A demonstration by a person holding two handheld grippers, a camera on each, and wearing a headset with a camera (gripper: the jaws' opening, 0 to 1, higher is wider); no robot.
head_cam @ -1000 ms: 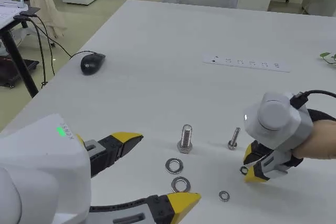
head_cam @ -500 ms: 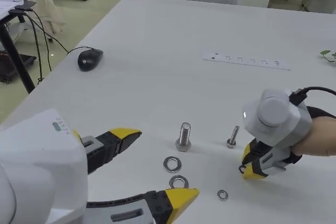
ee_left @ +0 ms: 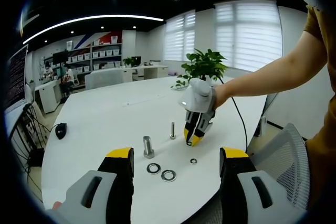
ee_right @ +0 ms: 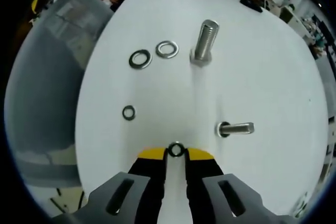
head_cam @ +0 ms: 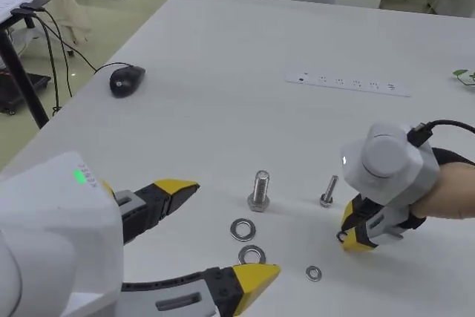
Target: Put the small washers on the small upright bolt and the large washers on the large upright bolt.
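The right gripper (ee_right: 176, 156) pinches a small washer (ee_right: 176, 149) near the small bolt (ee_right: 237, 128) on the bench (ee_right: 163, 90), while the left gripper (ee_left: 176, 163) gapes wide open, empty.

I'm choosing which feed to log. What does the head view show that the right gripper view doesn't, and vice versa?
Head view adds: a mouse, a power strip, the open left gripper. Right gripper view adds: a grey chair at its left. Shared: large bolt, small bolt, two large washers, a loose small washer, and the right gripper shut on another small washer.
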